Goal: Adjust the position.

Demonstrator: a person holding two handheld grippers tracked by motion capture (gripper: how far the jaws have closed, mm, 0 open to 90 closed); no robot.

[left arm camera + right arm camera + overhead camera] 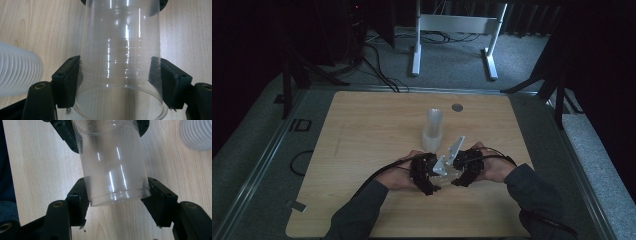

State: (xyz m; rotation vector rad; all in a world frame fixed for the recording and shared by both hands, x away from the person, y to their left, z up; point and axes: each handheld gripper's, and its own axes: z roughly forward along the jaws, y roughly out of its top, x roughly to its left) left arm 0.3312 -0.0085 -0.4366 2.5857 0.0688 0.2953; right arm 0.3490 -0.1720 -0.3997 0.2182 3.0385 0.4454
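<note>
Both grippers met over the table (362, 130), a clear plastic cup (120, 62) lying level between them. The left gripper (119, 75) clamped the cup near its rim, pads pressing its walls. The right gripper (117, 195) pinched the cup's base end. A stack of cups (432, 131) stood just beyond them.

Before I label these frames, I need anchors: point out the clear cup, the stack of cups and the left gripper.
clear cup (120, 55): left gripper view, on its side wall.
stack of cups (433, 129): high view, mid-stack.
left gripper (117, 82): left gripper view, midway between its fingertips.
</note>
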